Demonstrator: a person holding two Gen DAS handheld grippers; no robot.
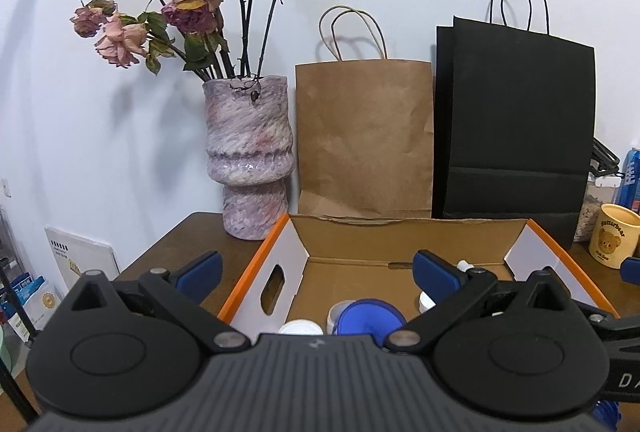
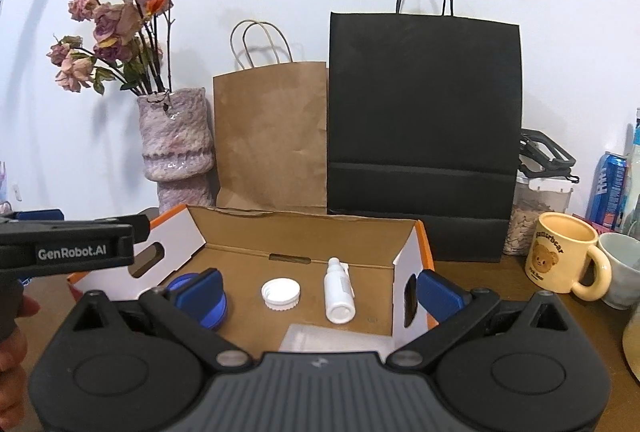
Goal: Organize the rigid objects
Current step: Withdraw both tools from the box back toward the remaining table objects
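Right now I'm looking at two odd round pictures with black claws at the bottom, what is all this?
Each picture comes from a camera mounted on a handheld two-finger gripper; a person carries one in each hand. One view looks along the left gripper, the other along the right gripper. Both are open and hold nothing. They hover over an open cardboard box with orange edges on a brown wooden table. Inside lie a small white plastic bottle, a white ribbed cap and a round blue lid. Behind stand a pink vase of dried roses, a brown paper bag and a black paper bag; a yellow bear mug sits right.
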